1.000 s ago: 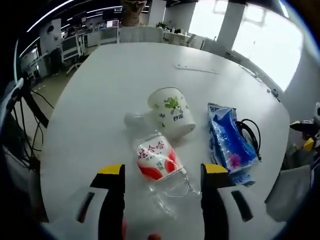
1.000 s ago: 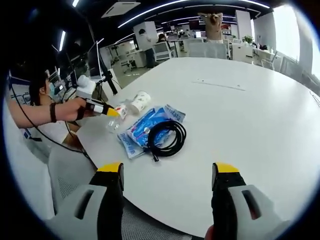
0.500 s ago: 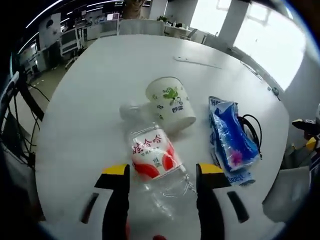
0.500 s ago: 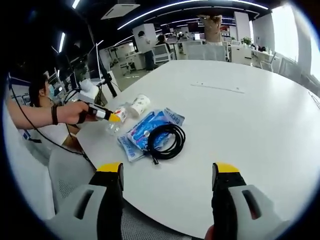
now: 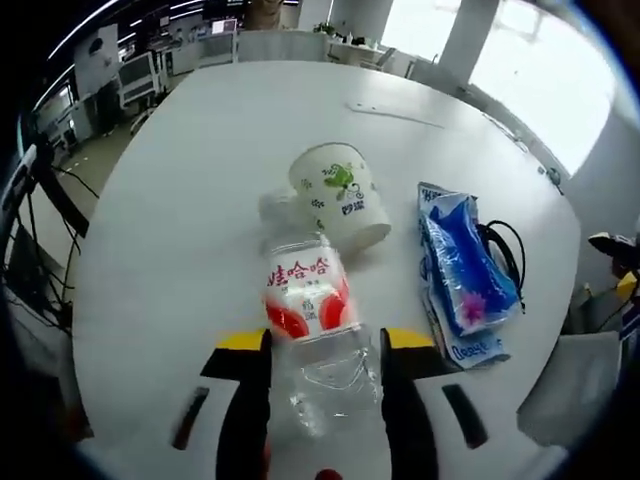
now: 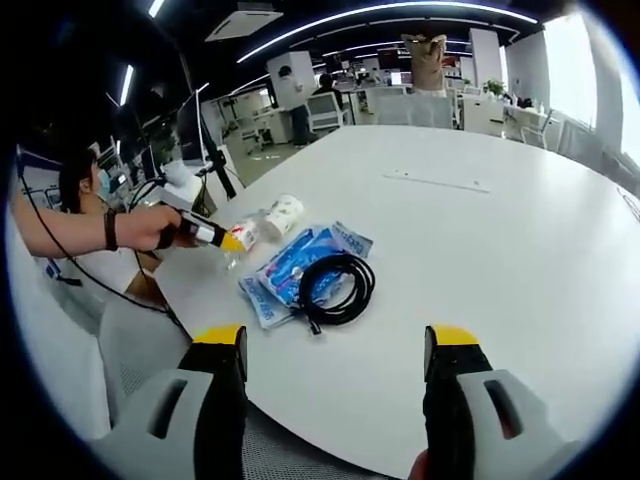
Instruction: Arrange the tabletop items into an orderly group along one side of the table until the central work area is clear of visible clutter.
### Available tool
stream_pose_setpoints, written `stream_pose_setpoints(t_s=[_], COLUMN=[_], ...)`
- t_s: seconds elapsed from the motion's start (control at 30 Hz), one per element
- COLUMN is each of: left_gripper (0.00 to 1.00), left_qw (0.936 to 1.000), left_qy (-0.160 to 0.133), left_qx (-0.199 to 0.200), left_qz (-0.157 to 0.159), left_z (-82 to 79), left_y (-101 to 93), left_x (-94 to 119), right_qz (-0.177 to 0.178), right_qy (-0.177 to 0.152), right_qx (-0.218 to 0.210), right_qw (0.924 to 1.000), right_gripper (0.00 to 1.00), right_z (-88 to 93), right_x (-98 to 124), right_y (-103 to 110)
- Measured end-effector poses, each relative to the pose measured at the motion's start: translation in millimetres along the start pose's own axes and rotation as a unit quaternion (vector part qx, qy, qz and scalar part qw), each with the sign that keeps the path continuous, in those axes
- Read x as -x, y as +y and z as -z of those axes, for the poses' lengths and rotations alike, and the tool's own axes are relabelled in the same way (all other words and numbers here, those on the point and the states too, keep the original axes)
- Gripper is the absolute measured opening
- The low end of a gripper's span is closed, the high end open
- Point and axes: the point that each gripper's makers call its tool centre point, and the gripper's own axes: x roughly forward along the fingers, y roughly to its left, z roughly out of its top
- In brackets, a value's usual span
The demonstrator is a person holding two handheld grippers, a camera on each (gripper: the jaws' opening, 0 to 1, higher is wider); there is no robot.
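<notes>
A clear water bottle (image 5: pixel 306 300) with a red and white label lies on the white table (image 5: pixel 190 220), cap end pointing away. My left gripper (image 5: pixel 325 345) is shut on its clear base. Just beyond it a paper cup (image 5: pixel 341 205) printed with green leaves lies on its side. To the right lie a blue tissue pack (image 5: pixel 460 272) and a coiled black cable (image 5: pixel 502 262). In the right gripper view, my right gripper (image 6: pixel 335 340) hangs open over the table's near edge. Farther off I see the cup (image 6: pixel 283 212), tissue pack (image 6: pixel 290 268), cable (image 6: pixel 338 290) and the left gripper (image 6: pixel 222 238) in a hand.
A thin white strip (image 6: pixel 436 183) lies far out on the table (image 6: pixel 520 250). A person (image 6: pixel 75 215) sits at the table's left edge. Office desks and chairs stand beyond the table, and a tripod (image 5: pixel 45 200) stands off its left side.
My left gripper's jaws have narrowed and moved forward until they press the bottle's base. The right gripper has stayed open and almost still.
</notes>
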Motion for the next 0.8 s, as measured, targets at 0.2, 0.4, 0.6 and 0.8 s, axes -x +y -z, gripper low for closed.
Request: stream_pose_setpoints(t_s=[0.2, 0.4, 0.6, 0.8], left_gripper=[0.37, 0.37, 0.37, 0.37], left_qw=[1.0, 1.0, 0.9999, 0.9996], left_qy=[-0.003, -0.003, -0.002, -0.007], left_qx=[0.001, 0.003, 0.008, 0.024], left_qz=[-0.001, -0.004, -0.008, -0.016], left_z=[6.0, 6.2, 12.2, 24.4], left_y=[0.3, 2.3, 4.4, 5.9], left_x=[4, 3, 7, 14], right_qz=[-0.007, -0.01, -0.01, -0.012], right_qy=[0.003, 0.003, -0.002, 0.001], right_qx=[0.003, 0.009, 0.007, 0.012], right_qw=[1.0, 0.9999, 0.9999, 0.9999], right_gripper=[0.71, 0.71, 0.71, 0.71], right_z=[1.8, 0.3, -2.2, -0.2], right_x=[-3, -4, -3, -3], right_y=[6, 10, 10, 13])
